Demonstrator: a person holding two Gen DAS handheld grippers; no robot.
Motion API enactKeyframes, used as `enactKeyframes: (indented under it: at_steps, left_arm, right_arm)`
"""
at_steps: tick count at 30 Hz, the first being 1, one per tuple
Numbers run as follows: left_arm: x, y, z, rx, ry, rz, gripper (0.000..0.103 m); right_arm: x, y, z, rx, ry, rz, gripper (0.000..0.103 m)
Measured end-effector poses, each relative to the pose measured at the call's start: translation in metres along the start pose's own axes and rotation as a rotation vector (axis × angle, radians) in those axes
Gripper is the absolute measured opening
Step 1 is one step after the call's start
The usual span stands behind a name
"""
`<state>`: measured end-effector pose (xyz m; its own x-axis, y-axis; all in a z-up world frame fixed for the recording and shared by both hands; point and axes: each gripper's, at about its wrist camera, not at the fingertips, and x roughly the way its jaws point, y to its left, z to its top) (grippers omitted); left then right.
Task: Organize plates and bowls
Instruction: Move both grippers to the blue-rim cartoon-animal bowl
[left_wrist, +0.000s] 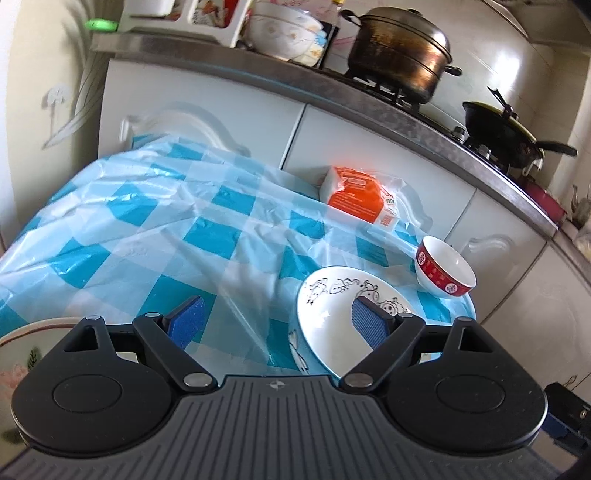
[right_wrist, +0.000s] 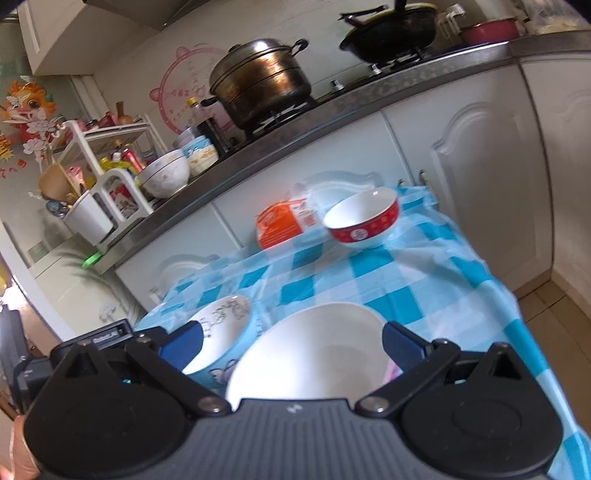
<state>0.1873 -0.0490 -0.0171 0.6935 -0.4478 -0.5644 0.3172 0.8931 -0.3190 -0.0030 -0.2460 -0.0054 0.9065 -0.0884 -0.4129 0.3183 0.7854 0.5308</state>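
With the left gripper (left_wrist: 279, 325) and right gripper (right_wrist: 291, 345) both spread and empty, the white bowl (right_wrist: 314, 350) at lower centre may slide on the wrinkled tablecloth (right_wrist: 406, 280) if pinched unevenly.

Taking the red bowl (left_wrist: 445, 271) as my mark: left of it the checked worktop (left_wrist: 155, 221) lies bare, room for my left gripper (left_wrist: 277, 321) to pass. Behind it the orange packet (left_wrist: 356, 195) and cabinet doors (left_wrist: 369, 147) block. In front, the cartoon plate (left_wrist: 332, 317) crowds the way.
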Motion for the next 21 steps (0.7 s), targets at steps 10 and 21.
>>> enactKeyframes:
  at_steps: [10, 21]
  left_arm:
    - [0.013, 0.024, 0.01, -0.165, 0.055, -0.104, 0.103]
    - [0.028, 0.015, 0.015, -0.151, 0.054, -0.083, 0.103]
  right_arm:
    - [0.02, 0.024, 0.018, 0.01, 0.026, 0.038, 0.102]
    - [0.063, 0.048, 0.04, -0.001, 0.096, 0.097, 0.102]
